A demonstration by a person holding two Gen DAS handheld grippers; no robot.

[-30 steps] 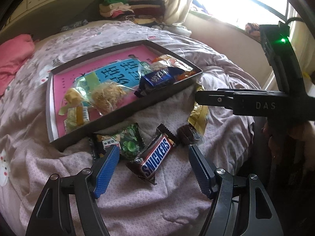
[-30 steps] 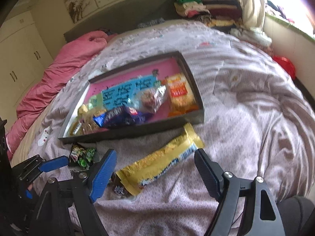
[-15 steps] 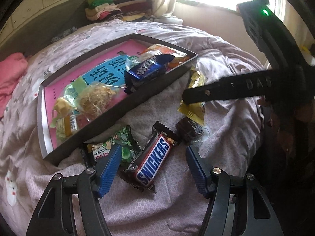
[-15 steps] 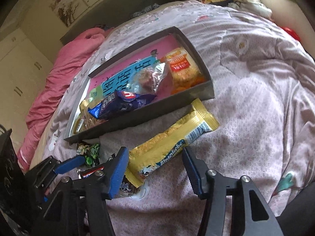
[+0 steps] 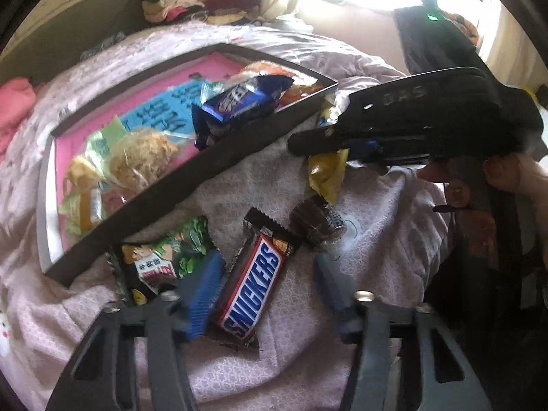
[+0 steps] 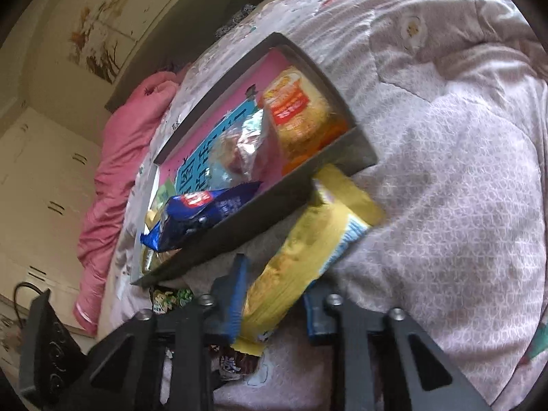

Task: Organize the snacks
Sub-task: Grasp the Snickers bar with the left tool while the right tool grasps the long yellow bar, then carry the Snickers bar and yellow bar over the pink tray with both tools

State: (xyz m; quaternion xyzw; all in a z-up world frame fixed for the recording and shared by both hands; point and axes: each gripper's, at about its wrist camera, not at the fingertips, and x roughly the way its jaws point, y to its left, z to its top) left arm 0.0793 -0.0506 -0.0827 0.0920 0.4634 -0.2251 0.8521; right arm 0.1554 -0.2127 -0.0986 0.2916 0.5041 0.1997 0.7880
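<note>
A quilted pink bedspread [image 5: 376, 239] is seen beneath everything, with a dark, shallow tray [image 5: 239, 147] lying on it toward ten o'clock in the left wrist view. Inside the tray a blue wrapped snack [image 5: 239, 102] is leaned on the near wall, a clear bag of pale shredded snack [image 5: 144, 157] lies at about eight o'clock from it, and an orange-and-yellow packet [image 6: 294, 109] is tucked in the far right corner. The left gripper [image 5: 263, 284] is being closed around a Snickers bar [image 5: 253, 294] that lies on the bedspread just in front of the tray; the left pad is touching the wrapper's edge, while a gap is seen between the bar and the right pad, so the bar is not yet pinched. A green snack packet [image 5: 164, 257] is found at nine o'clock from the bar, partly under the left finger, and a small dark wrapped sweet [image 5: 315, 219] at one o'clock. The right gripper [image 6: 274, 291] is being closed on a long yellow snack bar [image 6: 308, 239], whose far end lies against the tray's near wall; both blue pads appear pressed against the wrapper. In the left wrist view a hand [image 5: 513, 174] is seen at three o'clock on that gripper's handle.
</note>
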